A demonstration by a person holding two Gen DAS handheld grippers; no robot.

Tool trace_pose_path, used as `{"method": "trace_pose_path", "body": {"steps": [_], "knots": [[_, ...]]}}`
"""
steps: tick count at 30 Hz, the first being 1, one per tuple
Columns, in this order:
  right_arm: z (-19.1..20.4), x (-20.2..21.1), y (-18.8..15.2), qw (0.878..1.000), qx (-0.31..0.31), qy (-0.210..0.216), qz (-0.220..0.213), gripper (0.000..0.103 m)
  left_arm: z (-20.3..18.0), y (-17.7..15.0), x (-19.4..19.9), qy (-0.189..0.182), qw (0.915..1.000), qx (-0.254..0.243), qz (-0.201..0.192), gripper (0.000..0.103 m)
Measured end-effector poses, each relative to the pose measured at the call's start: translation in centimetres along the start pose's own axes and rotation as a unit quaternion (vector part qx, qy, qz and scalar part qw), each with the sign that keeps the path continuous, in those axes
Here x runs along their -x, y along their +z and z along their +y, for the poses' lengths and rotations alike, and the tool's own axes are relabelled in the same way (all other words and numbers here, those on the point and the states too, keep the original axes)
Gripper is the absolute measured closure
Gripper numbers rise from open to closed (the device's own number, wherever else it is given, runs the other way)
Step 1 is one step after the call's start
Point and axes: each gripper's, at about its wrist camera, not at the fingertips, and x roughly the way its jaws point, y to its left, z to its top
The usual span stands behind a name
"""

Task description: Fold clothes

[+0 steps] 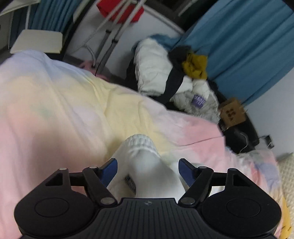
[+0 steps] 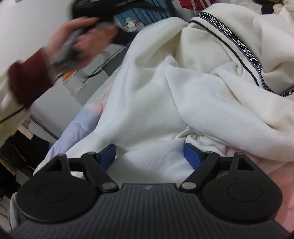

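In the left wrist view my left gripper (image 1: pixel 148 165) is open, its blue pads either side of a bunched white garment (image 1: pixel 145 165) with a ribbed cuff that lies on the pastel bedcover (image 1: pixel 64 110). In the right wrist view my right gripper (image 2: pixel 149 152) is open over a white sweatshirt (image 2: pixel 156 103) with a black "NOT-SIMPLE" ribbon trim (image 2: pixel 237 40); cloth lies between the blue fingers (image 2: pixel 191 155). A hand in a dark red sleeve (image 2: pixel 77 42), blurred, holds the other gripper's handle at upper left.
A heap of white, black and mustard clothes (image 1: pixel 174 73) sits past the bed's far edge, beside blue curtains (image 1: pixel 248 46) and a cardboard box (image 1: pixel 232 111). A red item (image 1: pixel 119 10) hangs on a rack. Grey drawers (image 2: pixel 91 73) stand left of the bed.
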Motion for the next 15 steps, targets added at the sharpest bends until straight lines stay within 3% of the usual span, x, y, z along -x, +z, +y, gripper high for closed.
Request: {"method": "trace_pose_path", "body": {"steps": [2, 4, 5, 6, 8, 11, 15], "knots": [[-0.5, 0.2, 0.0, 1.0, -0.004, 0.006, -0.001, 0.019, -1.0, 0.7, -2.5, 0.032, 0.9991, -0.025, 0.015, 0.036], [-0.8, 0.3, 0.0, 1.0, -0.006, 0.011, -0.003, 0.019, -1.2, 0.8, -3.9, 0.022, 0.9989, -0.02, 0.036, 0.059], [-0.9, 0.3, 0.0, 1.0, -0.007, 0.014, -0.004, 0.019, -1.3, 0.5, -4.2, 0.019, 0.9988, -0.017, 0.041, 0.063], [-0.9, 0.2, 0.1, 1.0, -0.009, 0.016, -0.006, 0.019, -1.8, 0.2, -3.9, 0.026, 0.9987, -0.028, 0.033, 0.078], [-1.0, 0.1, 0.1, 1.0, -0.014, 0.019, -0.008, 0.019, -2.9, -0.3, -2.0, 0.053, 0.9968, -0.059, -0.006, 0.082], [-1.0, 0.2, -0.4, 0.999, -0.028, 0.024, -0.021, 0.019, -2.0, 0.2, 2.9, 0.08, 0.9939, -0.031, -0.07, 0.085], [-0.3, 0.5, -0.4, 0.999, -0.023, 0.021, -0.035, 0.02, 0.2, 1.5, 11.6, 0.105, 0.9811, 0.015, -0.162, 0.086]]}}
